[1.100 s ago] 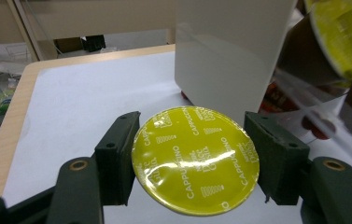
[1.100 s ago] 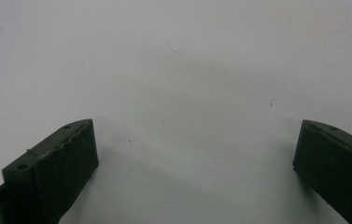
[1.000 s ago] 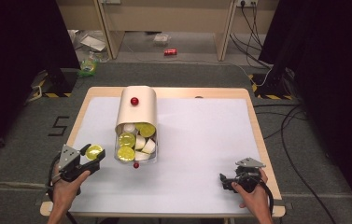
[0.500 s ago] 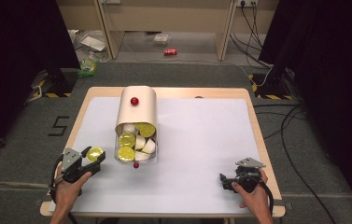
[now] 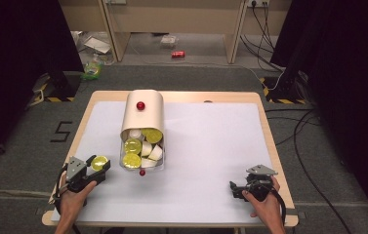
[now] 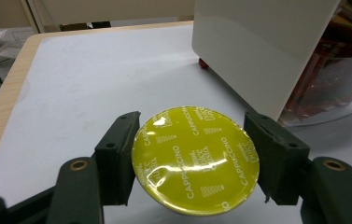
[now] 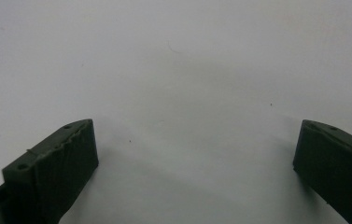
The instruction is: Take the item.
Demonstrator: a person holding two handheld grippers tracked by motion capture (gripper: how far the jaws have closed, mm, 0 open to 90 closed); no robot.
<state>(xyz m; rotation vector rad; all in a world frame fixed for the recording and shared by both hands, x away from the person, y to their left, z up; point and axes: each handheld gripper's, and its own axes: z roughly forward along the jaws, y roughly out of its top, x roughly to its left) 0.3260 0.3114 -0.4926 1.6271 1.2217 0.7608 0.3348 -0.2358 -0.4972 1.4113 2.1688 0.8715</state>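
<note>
My left gripper (image 5: pixel 99 165) (image 6: pixel 194 156) is shut on a yellow-lidded cappuccino capsule (image 5: pixel 98 162) (image 6: pixel 195 159), both pads pressing its rim. It hangs low over the white table cover at the front left, just left of the container. The cream container (image 5: pixel 143 122) (image 6: pixel 257 42) with a clear front (image 5: pixel 141 165) holds several yellow and white capsules (image 5: pixel 142 144). A red knob (image 5: pixel 140 105) sits on its top. My right gripper (image 5: pixel 234 187) (image 7: pixel 192 158) rests at the front right, jaws wide apart above bare white cover, nothing between them.
The white cover (image 5: pixel 211 146) lies on a wooden table (image 5: pixel 264 126). A small red ball (image 5: pixel 142 172) lies in front of the container. Beyond the table are cables, a red can (image 5: pixel 177 54) and clutter on the floor.
My left gripper has sunk toward the table with the capsule, drifting slightly nearer the front edge. The right gripper has stayed put.
</note>
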